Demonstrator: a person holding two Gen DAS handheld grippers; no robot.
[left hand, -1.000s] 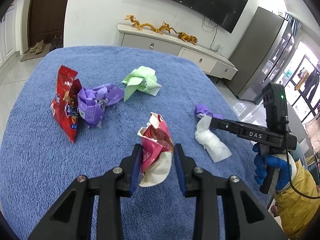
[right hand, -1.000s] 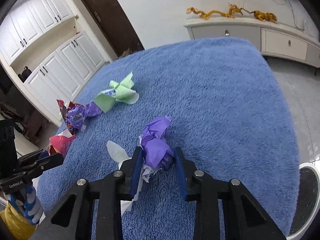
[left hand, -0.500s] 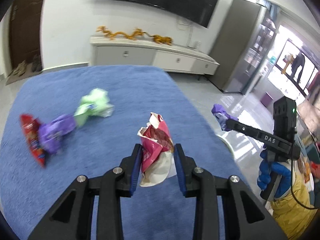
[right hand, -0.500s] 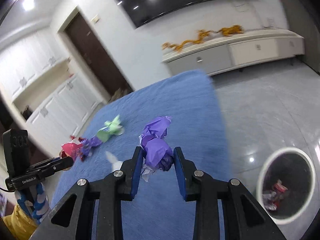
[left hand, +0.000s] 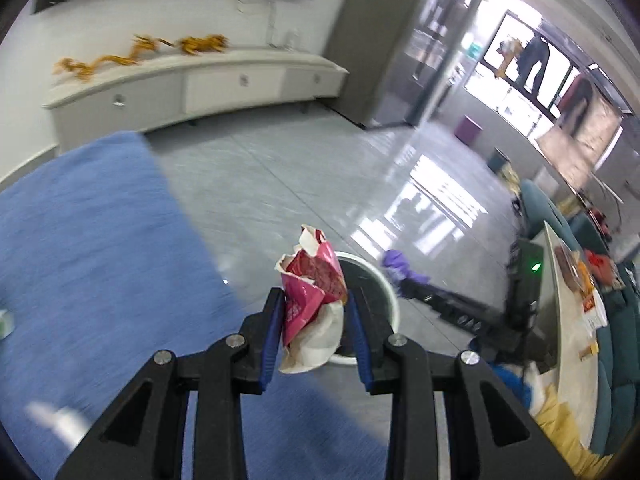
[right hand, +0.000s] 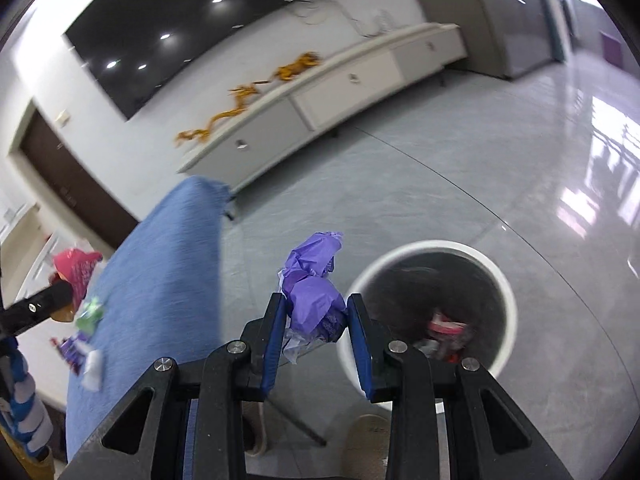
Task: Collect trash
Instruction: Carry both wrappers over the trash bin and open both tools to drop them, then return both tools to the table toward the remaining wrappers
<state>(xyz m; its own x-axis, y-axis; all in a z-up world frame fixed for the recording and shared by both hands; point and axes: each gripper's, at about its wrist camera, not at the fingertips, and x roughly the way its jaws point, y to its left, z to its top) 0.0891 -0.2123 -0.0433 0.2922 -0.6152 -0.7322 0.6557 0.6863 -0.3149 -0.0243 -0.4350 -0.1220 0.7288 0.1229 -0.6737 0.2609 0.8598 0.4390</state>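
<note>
My left gripper (left hand: 314, 308) is shut on a crumpled pink and white wrapper (left hand: 310, 292), held just past the edge of the blue-covered table (left hand: 92, 264) with the white-rimmed trash bin (left hand: 384, 284) behind it on the floor. My right gripper (right hand: 316, 316) is shut on a crumpled purple wrapper (right hand: 314, 280), out over the grey floor just left of the trash bin (right hand: 496, 280), which holds some red and white trash. In the left wrist view the right gripper (left hand: 400, 276) shows beside the bin with the purple wrapper (left hand: 394, 262). The left gripper with its pink wrapper (right hand: 78, 270) appears at the left of the right wrist view.
A green wrapper (right hand: 90, 312), a purple one (right hand: 70, 350) and a white tissue (right hand: 93, 368) lie on the blue table (right hand: 160, 280). A long white cabinet (left hand: 200, 84) lines the far wall. A person's shoe (right hand: 366, 436) is on the floor beside the bin.
Both grippers have swung from above the table out towards the floor and the trash bin, each still holding its wrapper. The views now face the floor and bin, and both have rolled.
</note>
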